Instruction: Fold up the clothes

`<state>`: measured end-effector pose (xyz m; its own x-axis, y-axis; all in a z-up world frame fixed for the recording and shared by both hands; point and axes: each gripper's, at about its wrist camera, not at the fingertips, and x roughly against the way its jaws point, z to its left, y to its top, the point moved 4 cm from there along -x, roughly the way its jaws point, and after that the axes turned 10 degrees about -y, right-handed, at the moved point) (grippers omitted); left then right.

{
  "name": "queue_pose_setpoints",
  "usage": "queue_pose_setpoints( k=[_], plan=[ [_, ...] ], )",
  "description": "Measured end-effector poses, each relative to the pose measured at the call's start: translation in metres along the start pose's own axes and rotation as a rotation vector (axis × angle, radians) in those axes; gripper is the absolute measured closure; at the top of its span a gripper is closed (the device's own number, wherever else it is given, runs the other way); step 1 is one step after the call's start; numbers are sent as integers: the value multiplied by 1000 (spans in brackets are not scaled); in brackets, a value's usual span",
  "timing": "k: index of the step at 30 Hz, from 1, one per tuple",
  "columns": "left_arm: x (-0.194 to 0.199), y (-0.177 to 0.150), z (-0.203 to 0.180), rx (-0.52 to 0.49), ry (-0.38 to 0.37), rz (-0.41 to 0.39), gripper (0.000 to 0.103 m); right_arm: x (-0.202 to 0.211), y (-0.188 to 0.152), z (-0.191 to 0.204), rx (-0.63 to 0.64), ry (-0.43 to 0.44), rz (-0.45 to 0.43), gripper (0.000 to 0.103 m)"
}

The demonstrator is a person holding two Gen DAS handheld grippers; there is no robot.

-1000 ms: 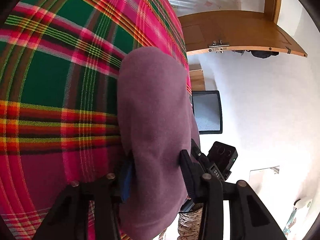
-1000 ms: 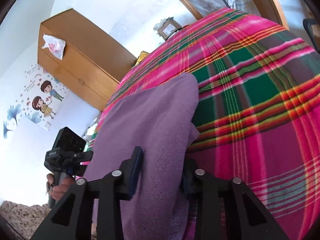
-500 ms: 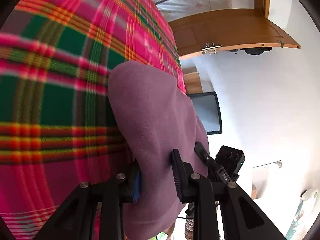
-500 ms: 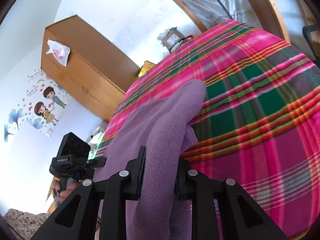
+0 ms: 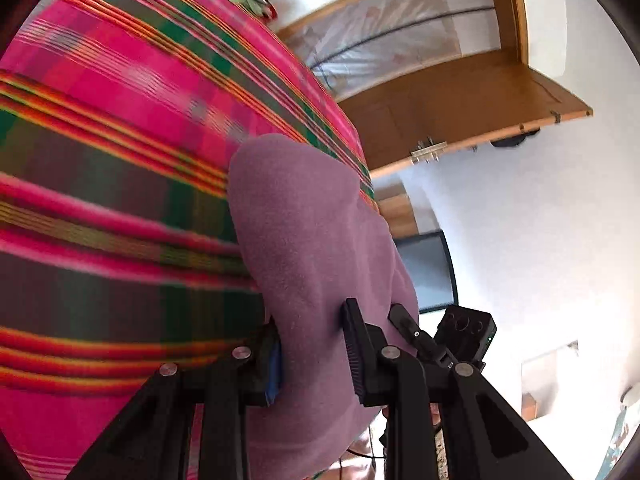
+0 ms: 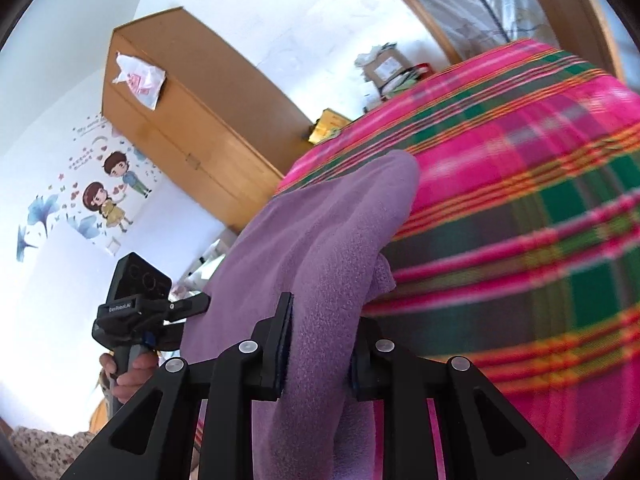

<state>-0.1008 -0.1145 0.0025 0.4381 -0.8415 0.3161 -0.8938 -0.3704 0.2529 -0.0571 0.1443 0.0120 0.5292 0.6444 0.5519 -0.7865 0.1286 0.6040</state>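
Observation:
A purple fleece garment is held up above a bed with a pink, green and orange plaid cover. My left gripper is shut on one bunched edge of it, with fleece squeezed between the two pads. In the right wrist view the same purple garment stretches leftward toward the other hand, and my right gripper is shut on its other edge. The plaid cover fills the right of that view. Each view shows the other gripper past the cloth: the left one and the right one.
A wooden wardrobe with a plastic bag on top stands against the wall with cartoon stickers. A wooden door hangs open beside a plastic-covered doorway. A dark monitor sits by the white wall. Boxes lie beyond the bed.
Both grippers closed tighter on the purple fleece and then lifted it off the plaid cover. The bed now sits lower and farther off in both views.

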Motion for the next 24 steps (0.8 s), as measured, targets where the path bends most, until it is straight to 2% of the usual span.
queue_pose_setpoints(
  k=[8,17,24],
  plan=[
    [53,45,28,38,41,-132,76,-73,20,48,53,50,39,80],
    [106,79,63,79,105,-249,76,-146,36,88,73,100,75,80],
    [131,89,99,122,151,-280,76,-190,30,104,107,80,130,80]
  ],
)
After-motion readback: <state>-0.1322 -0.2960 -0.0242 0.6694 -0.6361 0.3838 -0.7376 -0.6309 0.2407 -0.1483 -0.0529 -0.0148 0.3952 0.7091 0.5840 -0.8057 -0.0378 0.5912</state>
